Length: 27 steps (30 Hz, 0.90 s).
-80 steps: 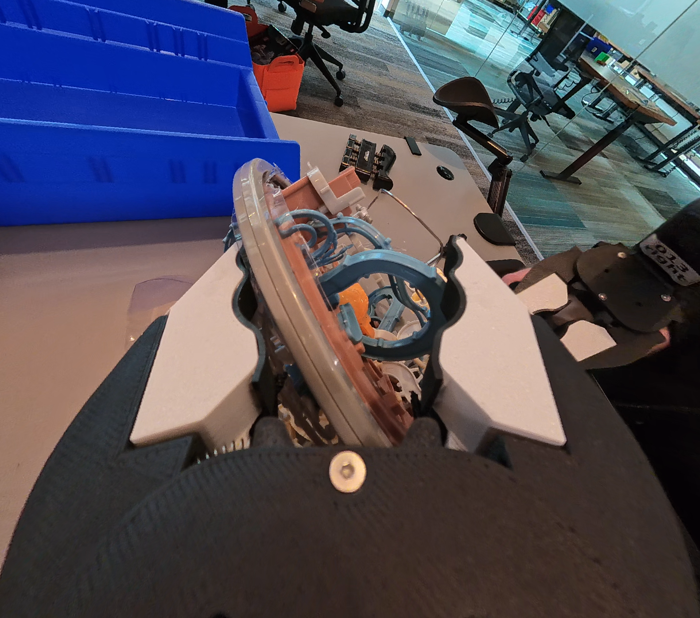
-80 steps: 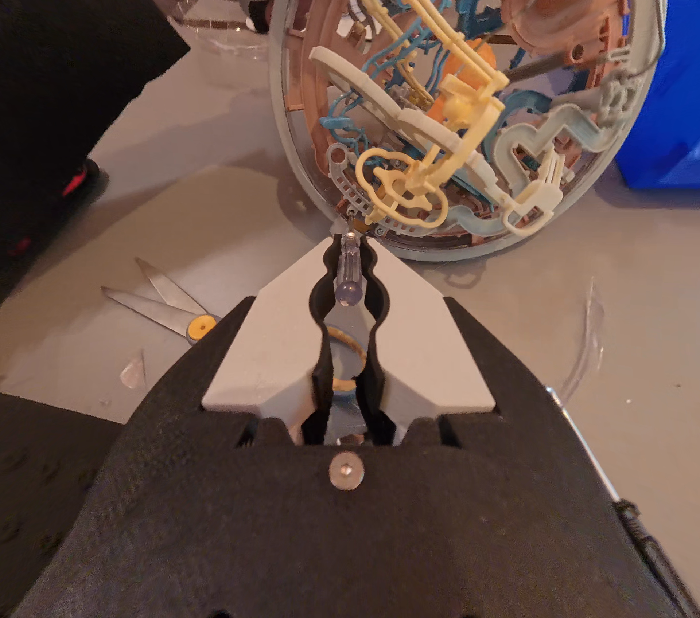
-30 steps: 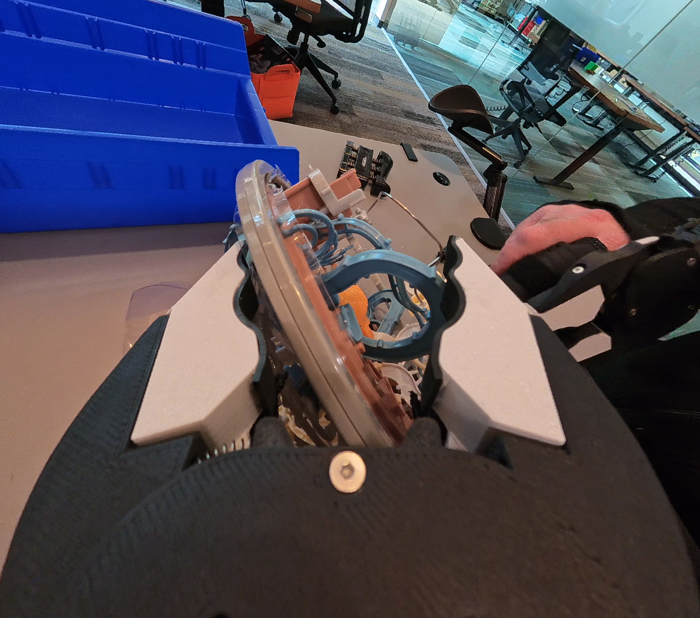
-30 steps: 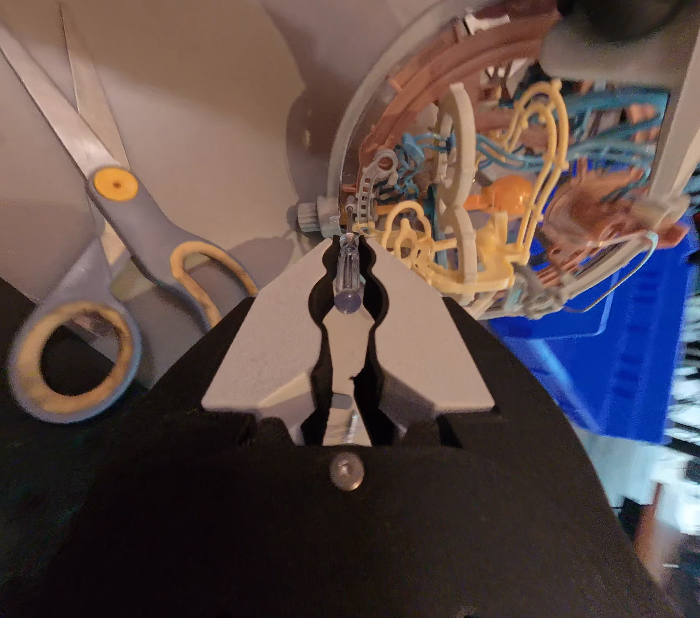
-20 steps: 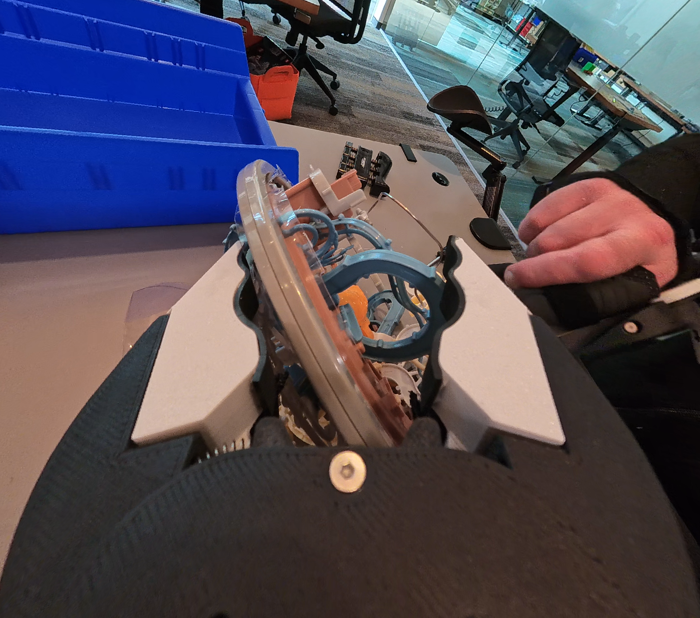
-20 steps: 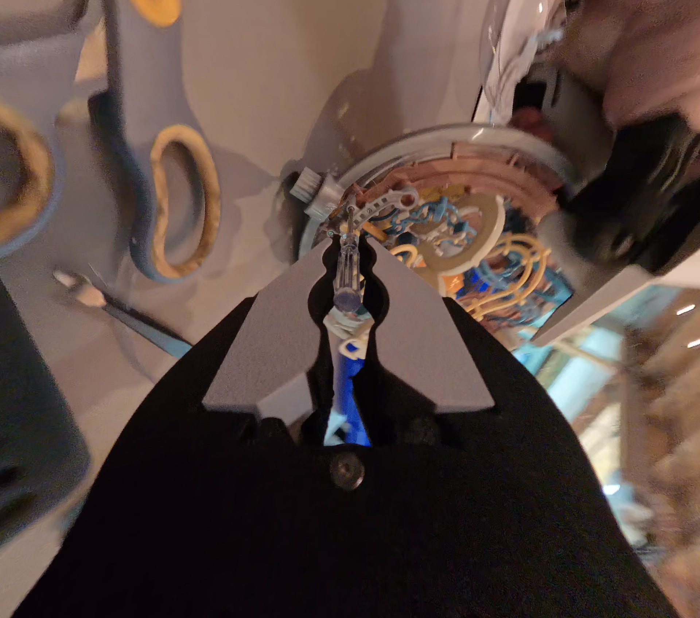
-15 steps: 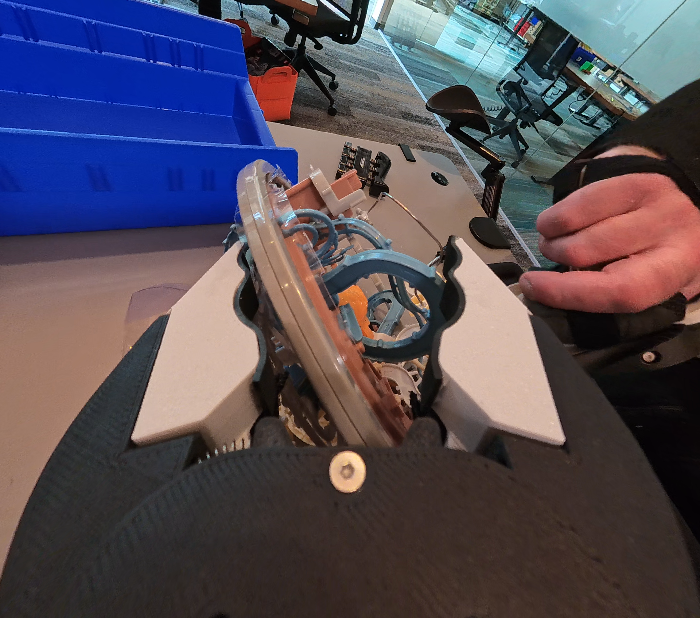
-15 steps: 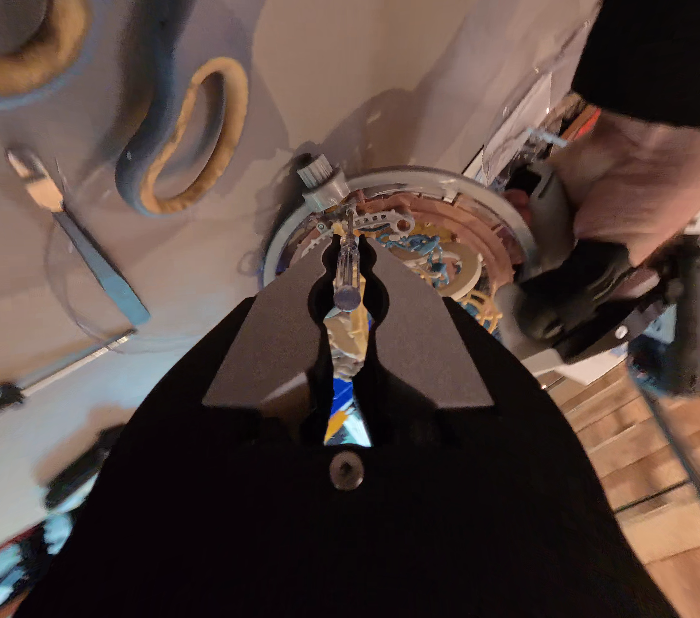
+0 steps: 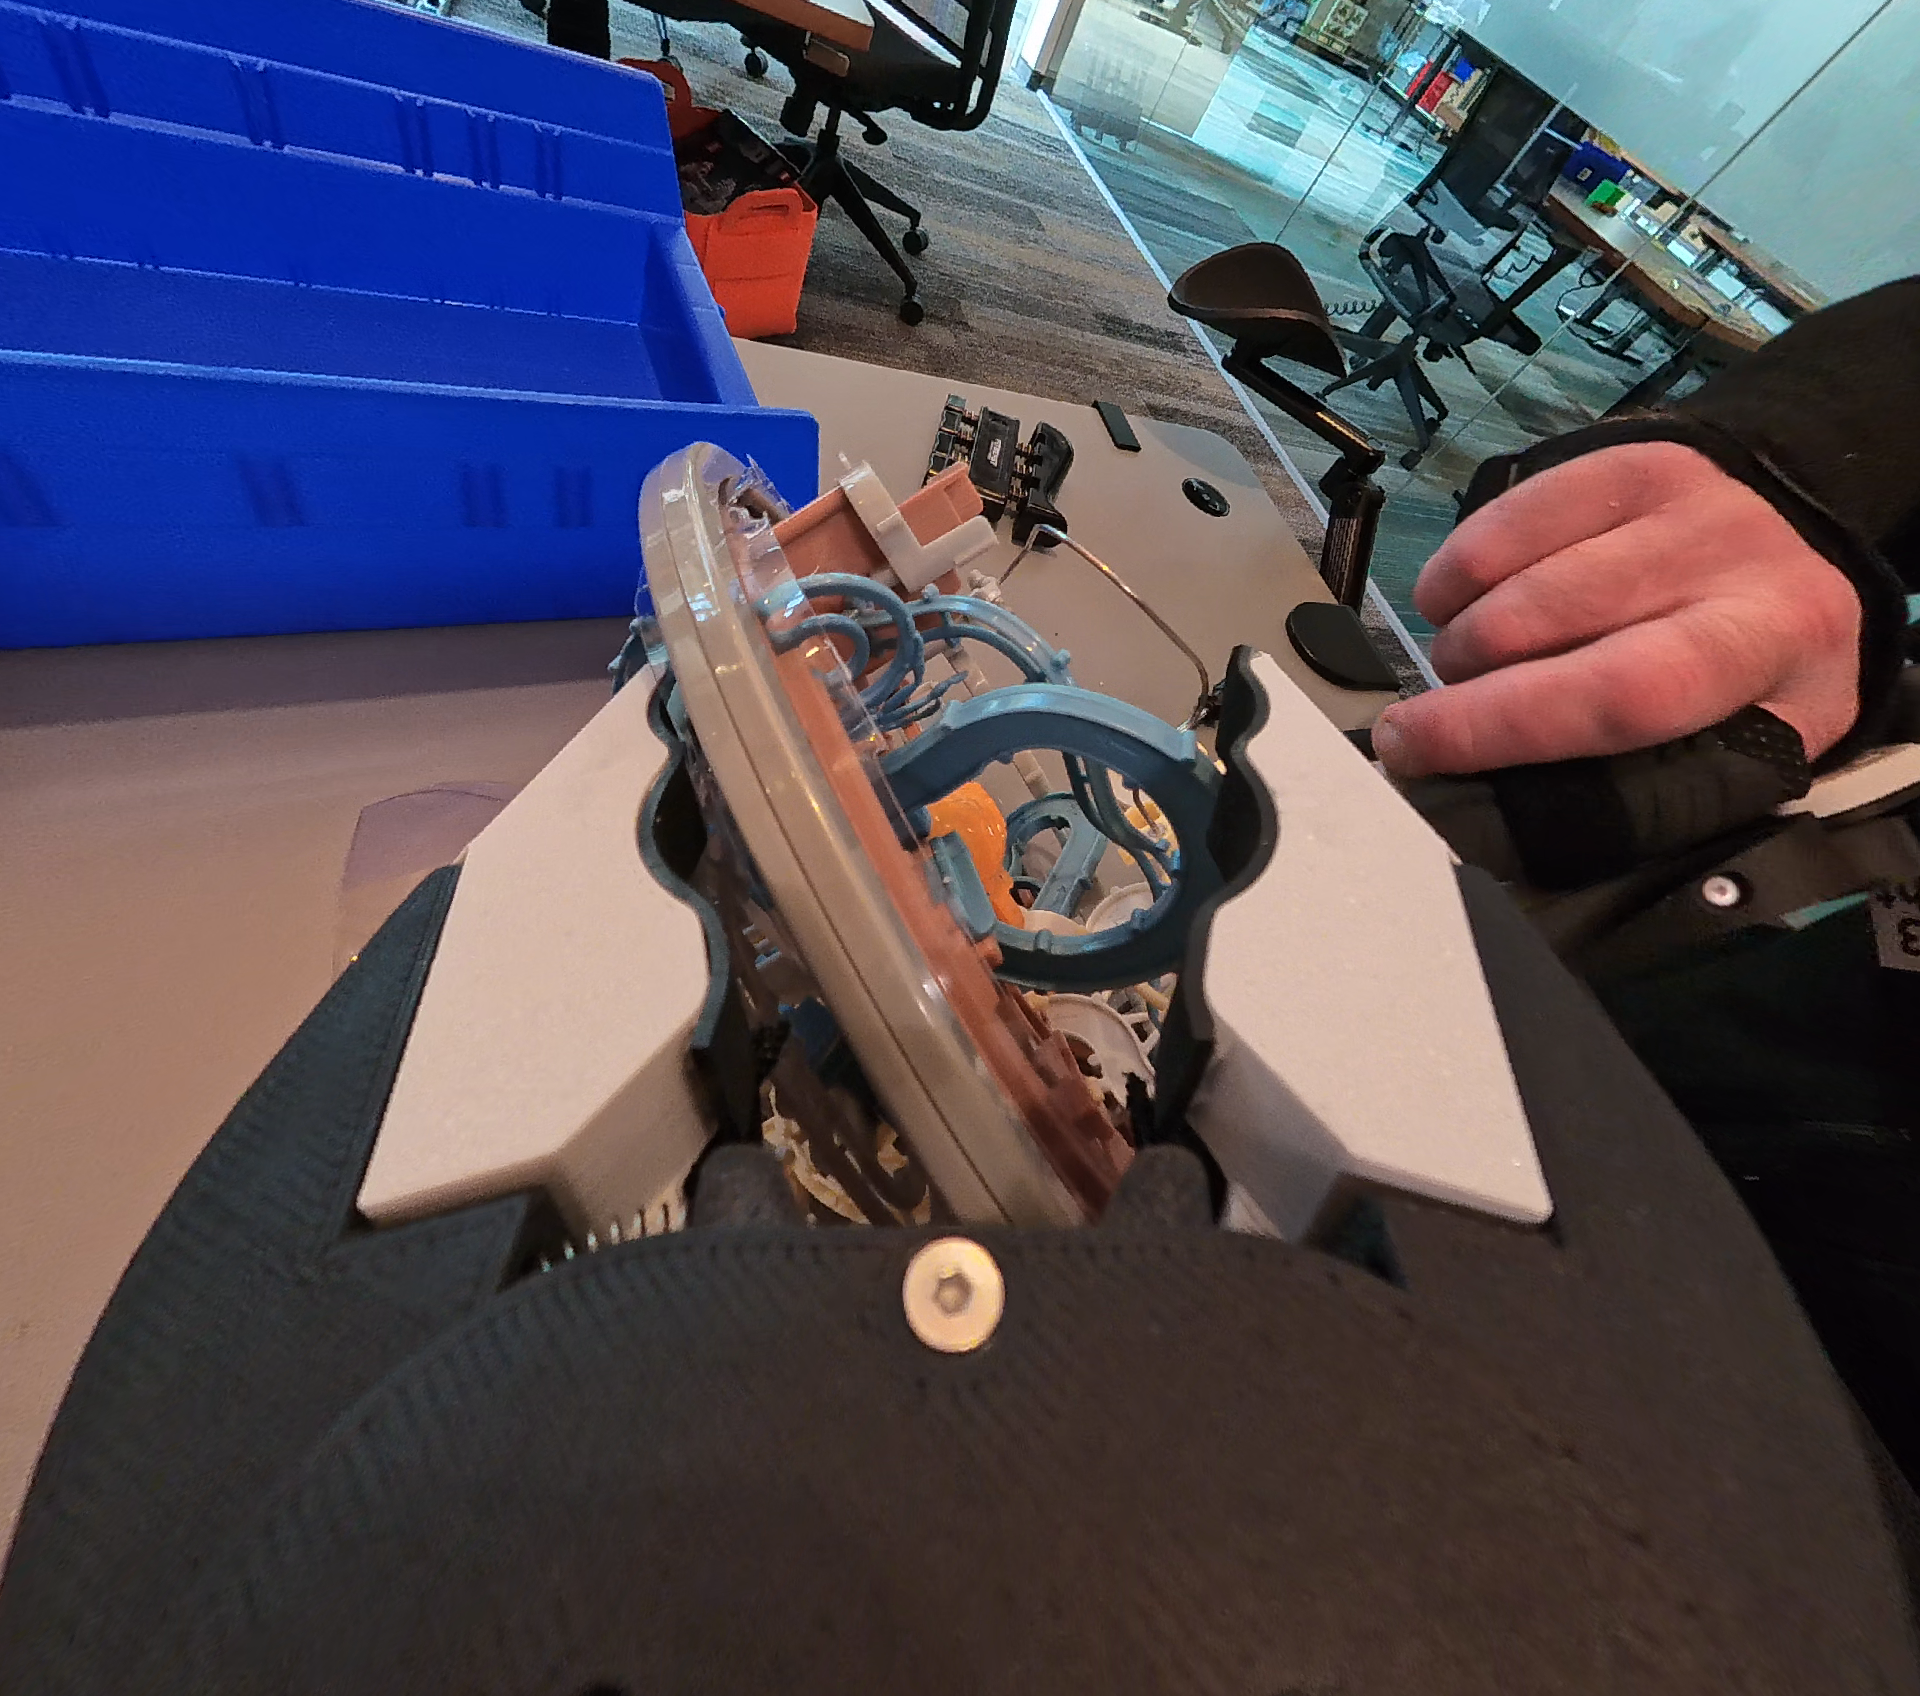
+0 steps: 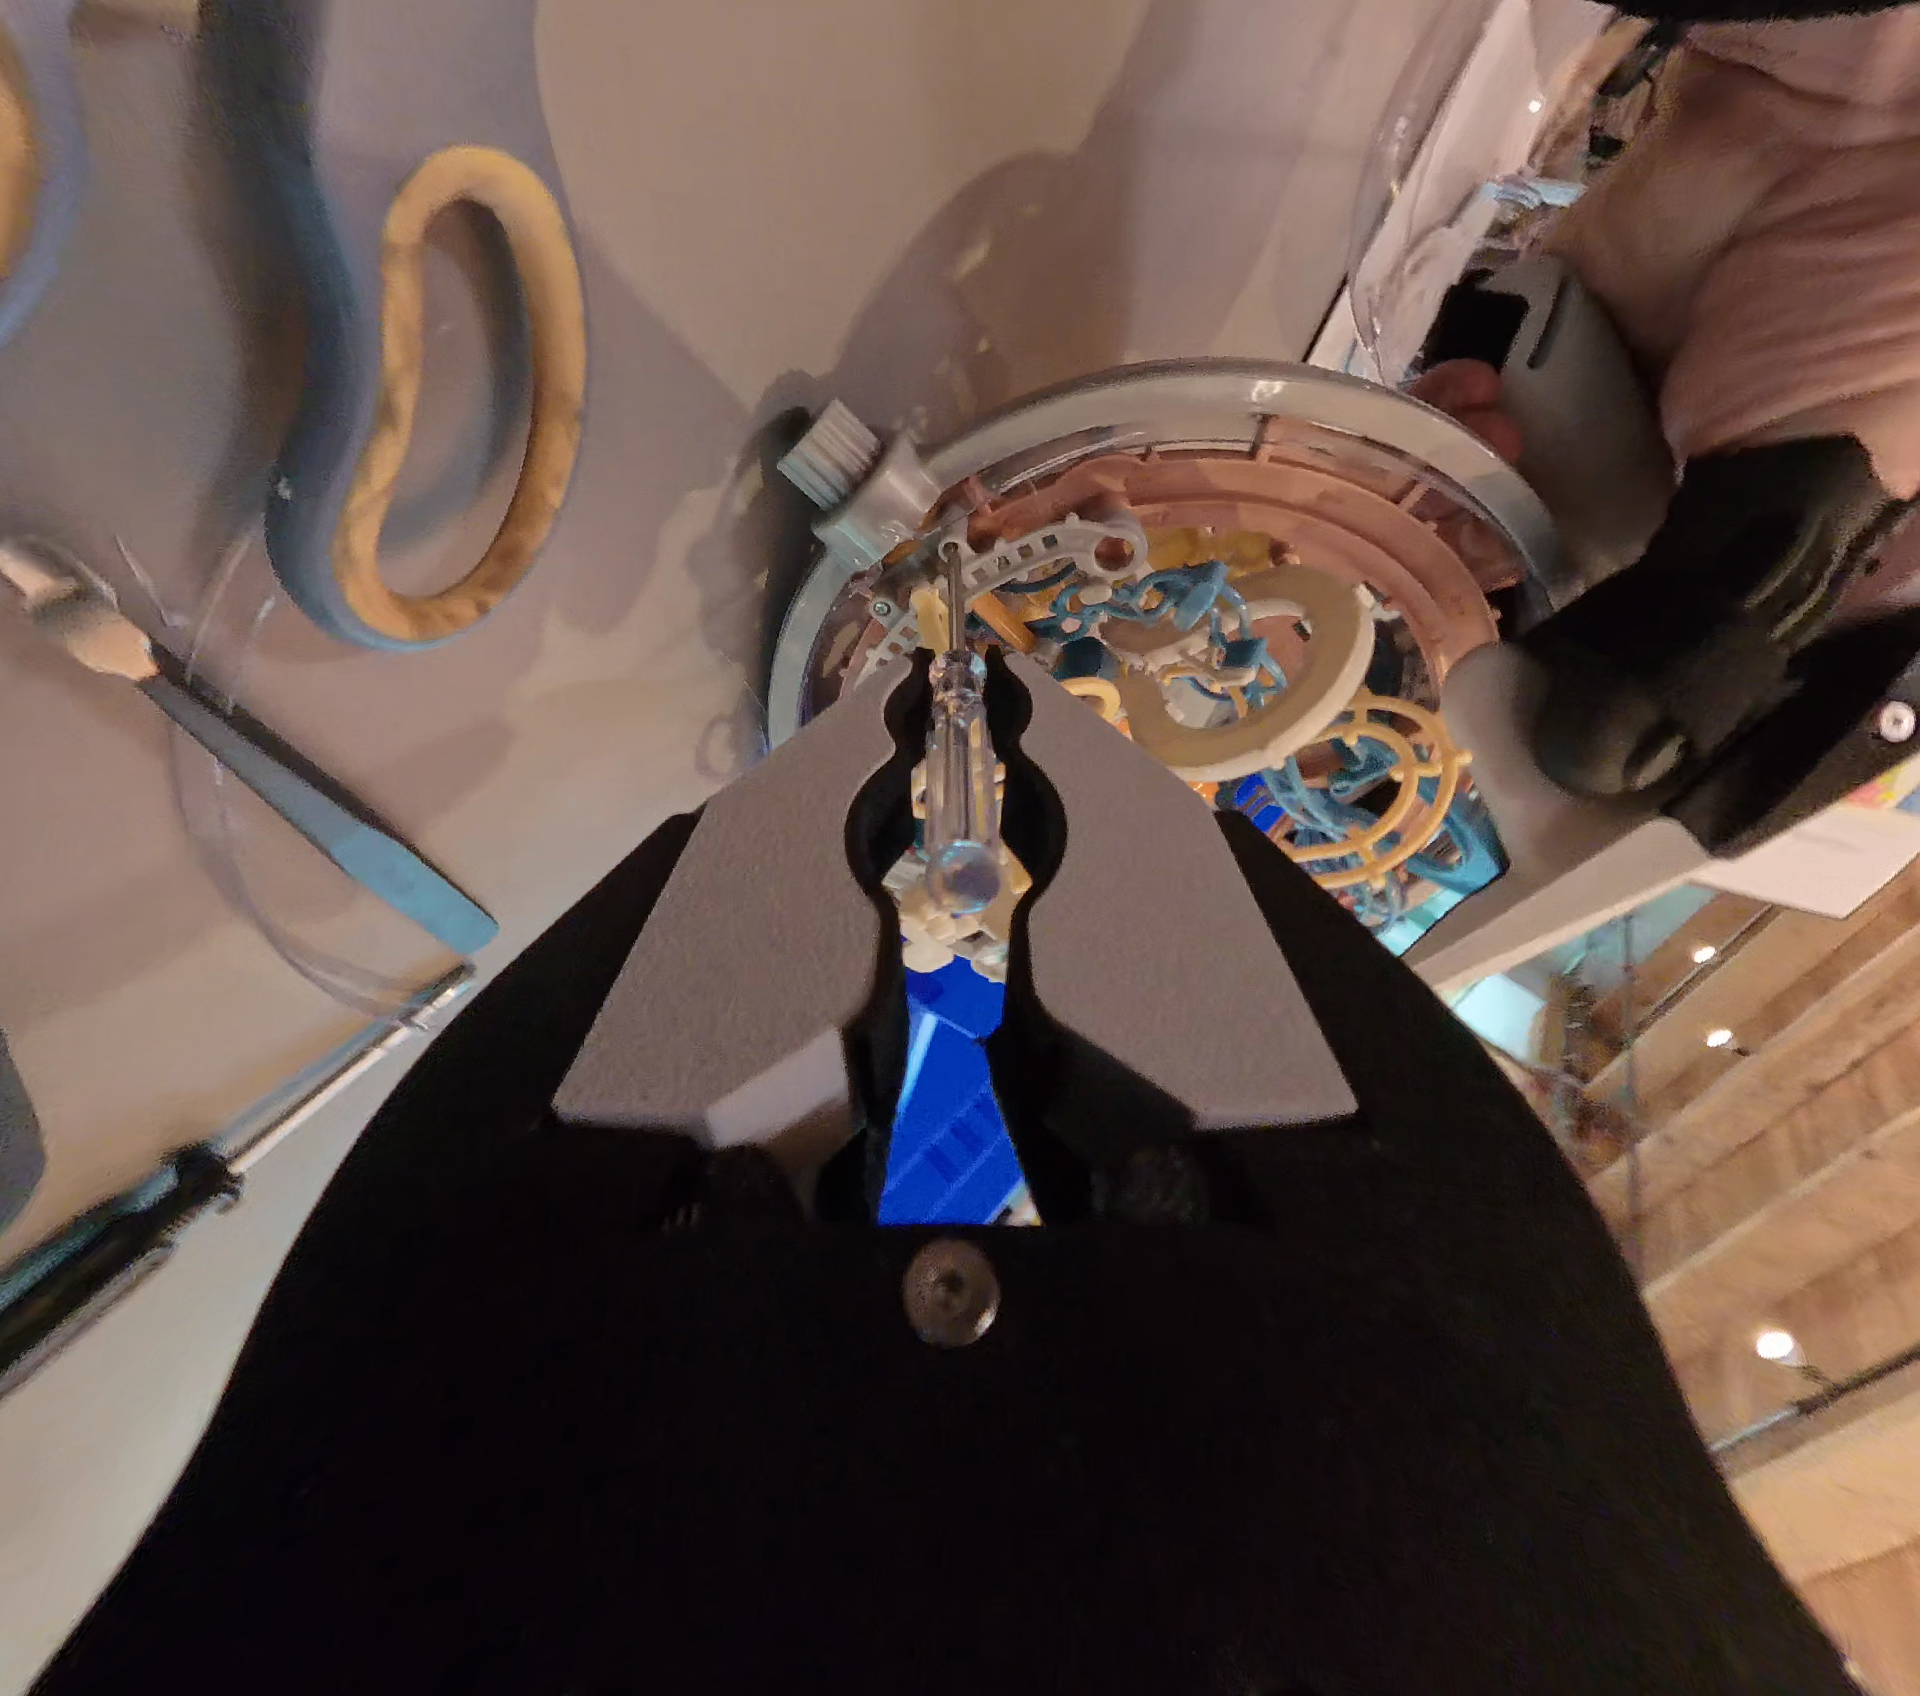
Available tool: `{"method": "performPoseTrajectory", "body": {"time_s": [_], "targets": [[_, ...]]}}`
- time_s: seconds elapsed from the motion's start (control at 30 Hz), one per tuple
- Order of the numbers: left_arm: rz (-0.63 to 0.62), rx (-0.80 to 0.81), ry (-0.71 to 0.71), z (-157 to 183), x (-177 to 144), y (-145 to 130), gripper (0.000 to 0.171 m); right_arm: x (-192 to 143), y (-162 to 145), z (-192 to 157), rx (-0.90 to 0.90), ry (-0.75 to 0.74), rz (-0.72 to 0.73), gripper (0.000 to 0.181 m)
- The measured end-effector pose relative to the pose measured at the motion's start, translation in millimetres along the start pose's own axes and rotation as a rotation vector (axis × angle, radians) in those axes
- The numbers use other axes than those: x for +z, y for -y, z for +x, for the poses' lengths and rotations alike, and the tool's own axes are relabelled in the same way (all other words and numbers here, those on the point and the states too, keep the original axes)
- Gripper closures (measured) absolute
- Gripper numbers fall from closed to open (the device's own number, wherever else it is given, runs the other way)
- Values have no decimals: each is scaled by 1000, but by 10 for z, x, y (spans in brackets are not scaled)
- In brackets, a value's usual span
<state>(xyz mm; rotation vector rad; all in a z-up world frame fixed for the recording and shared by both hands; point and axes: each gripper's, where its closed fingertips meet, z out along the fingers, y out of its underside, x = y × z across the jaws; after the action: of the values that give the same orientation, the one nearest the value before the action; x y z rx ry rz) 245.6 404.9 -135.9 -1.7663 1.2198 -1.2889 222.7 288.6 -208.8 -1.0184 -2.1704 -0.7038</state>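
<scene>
Jaws of the left gripper (image 9: 940, 753) were clamped on a round maze toy (image 9: 831, 815), one pad against its grey rim and clear cover, the other against a blue plastic loop of the track inside. The toy stood tilted on edge between the fingers, above a grey table (image 9: 156, 867), with brown, blue, orange and cream track pieces showing. A blue divided bin (image 9: 343, 358) sat on the table just behind it. To the right, a person's hand (image 9: 1631, 607) in a black sleeve gripped the handle of the other tool.

The right gripper (image 10: 958, 680) was closed on a small screwdriver (image 10: 961, 773) with a clear handle, held lengthwise between the pads. Its thin metal shaft reached to the toy's edge, close to a grey ribbed knob (image 10: 836, 446) on the rim; whether the tip touched a screw could not be told. The right wrist view was rotated and blurred. Scissors (image 10: 416, 399) with grey and yellow handles lay on the table near the toy, and a second screwdriver (image 10: 208, 1158) with a dark handle lay farther off.
</scene>
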Motion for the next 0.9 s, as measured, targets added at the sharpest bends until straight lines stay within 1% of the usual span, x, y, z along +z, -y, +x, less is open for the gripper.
{"method": "performPoseTrajectory", "body": {"time_s": [0.2, 0.23, 0.27, 0.3, 0.43, 0.5, 0.57, 0.6, 0.67, 0.7, 0.77, 0.83, 0.87, 0.9], "targets": [[2, -3, -1, -2, 4, 3, 73, -50, -4, -12, 226, 7, 52, 164], [1, -3, -1, -1, 6, 3, 73, -54, -9, -10, 242, -7, 53, 165], [1, -2, -1, 0, 6, 2, 73, -53, -19, -10, 250, -24, 51, 177], [1, -2, -1, 1, 7, 2, 73, -44, -28, -18, 263, -33, 47, 181], [0, -2, 0, 3, 9, 3, 73, -48, -2, -76, 380, -23, 61, 181], [1, -3, -1, 3, 8, 3, 73, -86, -11, -141, 536, 27, 65, 180], [1, -4, 0, 1, 11, 5, 73, -120, 14, -261, 780, 126, 79, 164], [1, -5, 0, 0, 12, 6, 73, -155, 71, -285, 899, 154, 116, 161], [0, -7, 4, -1, 9, 6, 73, -216, 142, -289, 1082, 158, 183, 160], [0, -9, 7, 0, 8, 6, 73, -228, 125, -287, 1132, 131, 193, 160], [-17, -3, 31, -9, -10, 0, 71, -219, 51, -327, 1177, 83, 182, 162], [-62, 34, 99, -60, -77, -22, 58, -207, 17, -365, 1221, 71, 185, 161], [-71, 51, 121, -59, -138, -9, 53, -206, 8, -359, 1239, 55, 200, 162], [-56, 67, 141, -38, -219, 58, 50, -202, -1, -357, 1256, 45, 211, 161]]}}
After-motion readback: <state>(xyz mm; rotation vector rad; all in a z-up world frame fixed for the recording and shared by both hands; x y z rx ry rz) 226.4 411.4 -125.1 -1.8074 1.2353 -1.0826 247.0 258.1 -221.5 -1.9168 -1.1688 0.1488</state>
